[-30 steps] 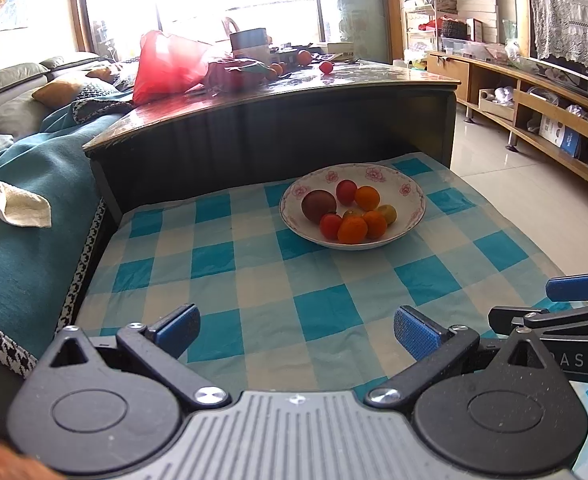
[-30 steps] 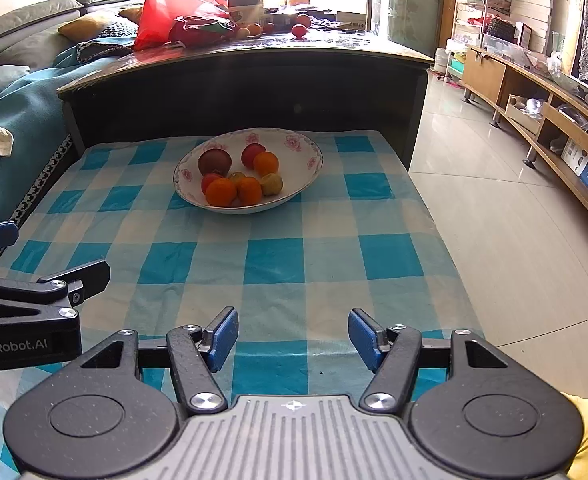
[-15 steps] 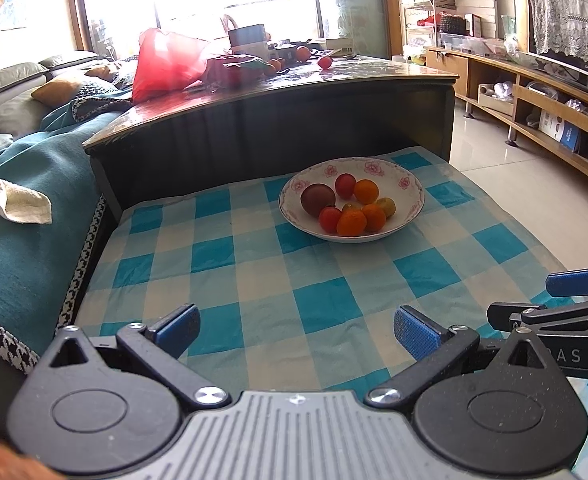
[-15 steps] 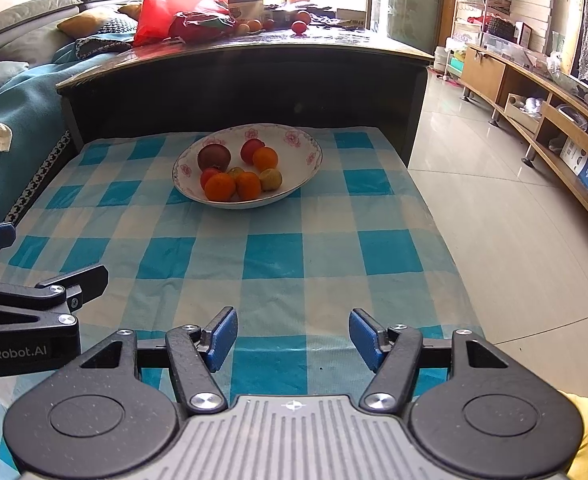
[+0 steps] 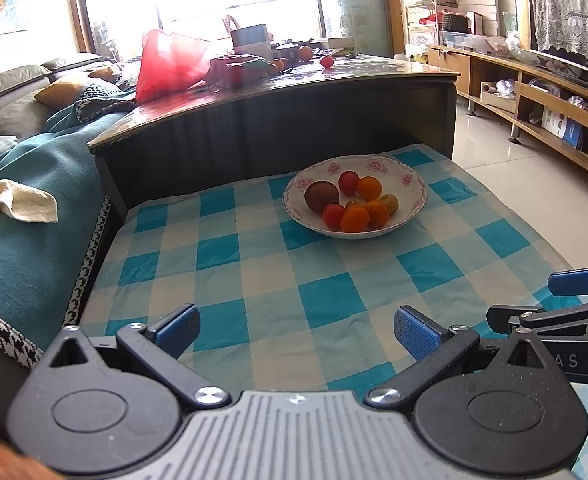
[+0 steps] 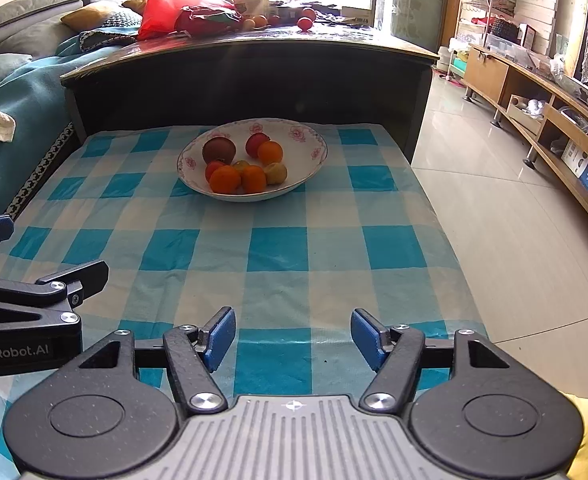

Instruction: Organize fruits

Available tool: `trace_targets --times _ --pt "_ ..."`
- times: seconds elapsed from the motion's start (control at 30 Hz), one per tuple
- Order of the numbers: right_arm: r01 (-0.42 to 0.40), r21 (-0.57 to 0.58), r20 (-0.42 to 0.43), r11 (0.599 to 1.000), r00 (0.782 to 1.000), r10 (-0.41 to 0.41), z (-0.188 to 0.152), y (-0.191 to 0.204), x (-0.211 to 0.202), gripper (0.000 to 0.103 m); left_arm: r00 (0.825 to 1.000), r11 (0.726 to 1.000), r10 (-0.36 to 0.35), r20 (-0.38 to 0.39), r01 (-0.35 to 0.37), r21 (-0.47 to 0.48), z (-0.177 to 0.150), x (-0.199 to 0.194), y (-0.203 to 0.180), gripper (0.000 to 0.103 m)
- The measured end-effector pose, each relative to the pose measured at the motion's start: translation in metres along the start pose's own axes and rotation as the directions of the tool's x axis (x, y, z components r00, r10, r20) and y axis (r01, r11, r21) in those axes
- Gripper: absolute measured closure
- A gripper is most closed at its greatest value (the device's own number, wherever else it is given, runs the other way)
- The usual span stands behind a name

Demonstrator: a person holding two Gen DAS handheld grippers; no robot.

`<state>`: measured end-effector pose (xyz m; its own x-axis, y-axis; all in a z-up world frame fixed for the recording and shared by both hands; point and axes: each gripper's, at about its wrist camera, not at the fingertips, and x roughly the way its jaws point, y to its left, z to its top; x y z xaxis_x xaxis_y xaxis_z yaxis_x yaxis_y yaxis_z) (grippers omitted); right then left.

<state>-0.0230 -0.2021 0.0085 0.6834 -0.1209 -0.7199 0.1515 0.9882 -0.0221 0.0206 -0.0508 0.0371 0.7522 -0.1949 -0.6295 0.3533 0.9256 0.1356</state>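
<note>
A white floral bowl (image 5: 412, 184) (image 6: 310, 140) sits at the far end of the blue checked cloth (image 5: 274, 280) (image 6: 278, 248). It holds several fruits: oranges (image 5: 355, 219) (image 6: 225, 179), red fruits (image 5: 349, 182) (image 6: 256, 143), a brown round fruit (image 5: 321, 196) (image 6: 219, 151) and a yellowish one (image 6: 276, 173). My left gripper (image 5: 296, 326) is open and empty, low over the near cloth. My right gripper (image 6: 292, 334) is open and empty beside it. Each shows at the edge of the other's view.
A dark raised table (image 5: 294, 92) (image 6: 254, 52) stands behind the bowl, with a red bag (image 5: 170, 62), a cup and loose fruits (image 6: 304, 23) on it. A teal-covered sofa (image 5: 26, 184) is left. Tiled floor (image 6: 514, 208) and wooden shelving (image 6: 554, 120) are right.
Both grippers have drawn back and slightly up from the bowl, which looks smaller and farther. Both stay open and empty.
</note>
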Motion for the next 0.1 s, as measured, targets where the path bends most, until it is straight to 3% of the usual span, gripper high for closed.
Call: trace_targets --times 0.1 --pt "0.002 -0.001 -0.001 1.000 1.000 -0.002 -0.0007 0.0010 -0.0005 0.044 1.000 1.000 0.001 -0.001 -0.001 -0.002 -0.0001 0.0004 0.0004 0.000"
